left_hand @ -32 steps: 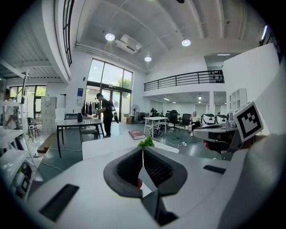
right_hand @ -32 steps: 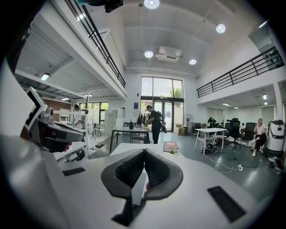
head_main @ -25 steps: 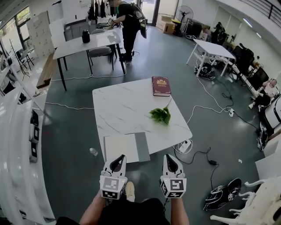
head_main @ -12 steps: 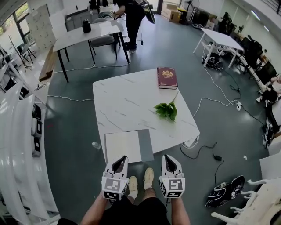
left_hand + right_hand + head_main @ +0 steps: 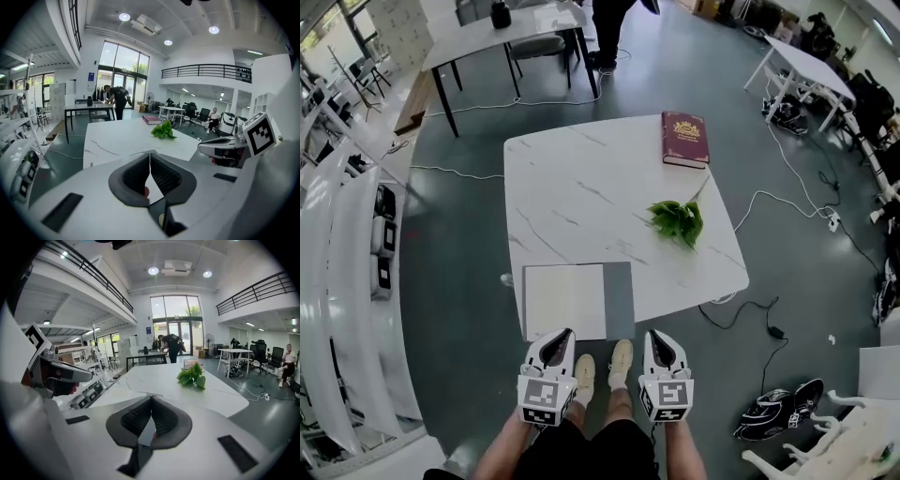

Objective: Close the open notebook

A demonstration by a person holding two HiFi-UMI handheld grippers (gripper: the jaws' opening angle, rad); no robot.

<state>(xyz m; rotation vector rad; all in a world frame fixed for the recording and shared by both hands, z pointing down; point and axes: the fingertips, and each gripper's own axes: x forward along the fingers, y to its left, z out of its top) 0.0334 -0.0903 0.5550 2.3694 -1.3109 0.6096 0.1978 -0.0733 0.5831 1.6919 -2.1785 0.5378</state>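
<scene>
- The approach is judged to be the step in hand: the notebook (image 5: 578, 300) lies open and is not touched by either tool.
- The notebook is found at the near edge of the tabletop (image 5: 581, 202), left of its middle and just ahead of both tools.
- The left hand-held gripper (image 5: 556, 337) is held over the floor, short of that edge. Its jaws are pressed together, with nothing between them.
- The right hand-held gripper (image 5: 661, 336) is held beside it in the same way, with its jaws also together and empty.
- For the next move, a thin, flat edge has to be lifted. The jaws would need to be parted, or a tip slid under the grey flap (image 5: 619, 298), so that it can be swung over the cream page (image 5: 565, 300).
- The page is matte and plain, and the flap is narrower and smooth. Whether the flap is a cover cannot be told.
- The tabletop is glossy white stone with grey veins and rounded corners.
- The pads (image 5: 159, 174) are seen to be black and ribbed, set in white shells.
- A red book (image 5: 684, 139) and a leafy sprig (image 5: 678, 220) lie well apart, farther back.
</scene>
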